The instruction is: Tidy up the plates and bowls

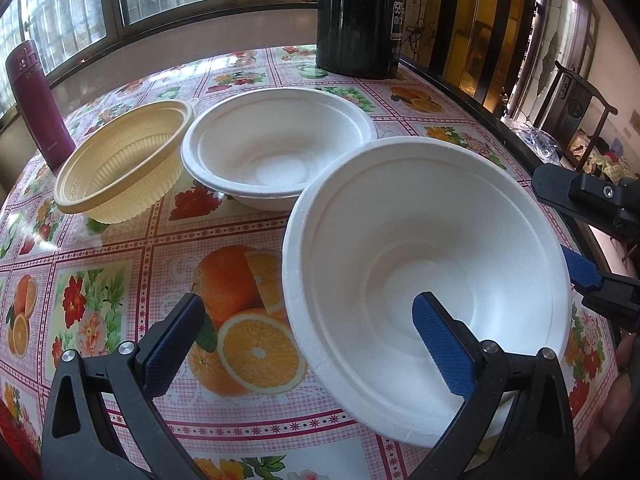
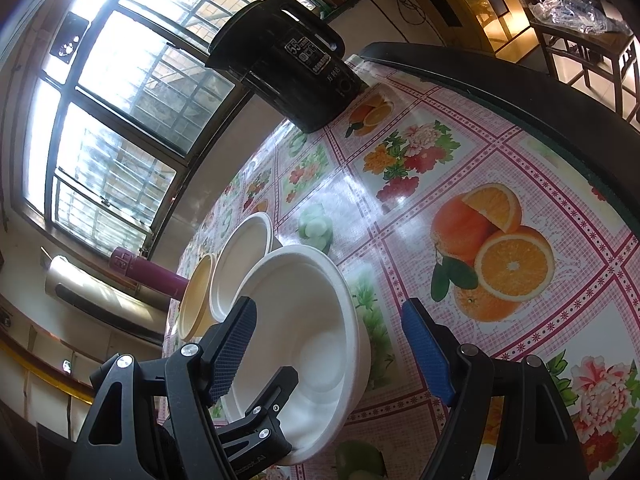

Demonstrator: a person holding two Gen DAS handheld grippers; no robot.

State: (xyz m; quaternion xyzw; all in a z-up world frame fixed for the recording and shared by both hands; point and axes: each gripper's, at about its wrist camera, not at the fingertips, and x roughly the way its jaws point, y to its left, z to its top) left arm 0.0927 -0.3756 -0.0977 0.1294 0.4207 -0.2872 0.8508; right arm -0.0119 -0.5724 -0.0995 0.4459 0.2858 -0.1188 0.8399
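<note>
Three bowls sit on the fruit-print tablecloth (image 1: 120, 280): a yellow plastic bowl (image 1: 124, 160) at the left, a white foam bowl (image 1: 276, 140) in the middle, and a nearer white foam bowl (image 1: 420, 264) tilted toward me. My left gripper (image 1: 308, 340) is open, its right finger inside this near bowl and its left finger outside over the cloth. In the right wrist view the near bowl (image 2: 304, 328) lies between the fingers of my open right gripper (image 2: 328, 348), with the other white bowl (image 2: 244, 256) and yellow bowl (image 2: 196, 300) behind. The right gripper's fingers (image 1: 580, 268) show at the near bowl's right rim.
A tall black thermos jug (image 1: 360, 16) stands at the table's far edge. A maroon flask (image 1: 36, 104) stands at the far left. The table's dark rim (image 2: 520, 92) curves along the right. A wooden chair (image 1: 576, 96) stands beyond it.
</note>
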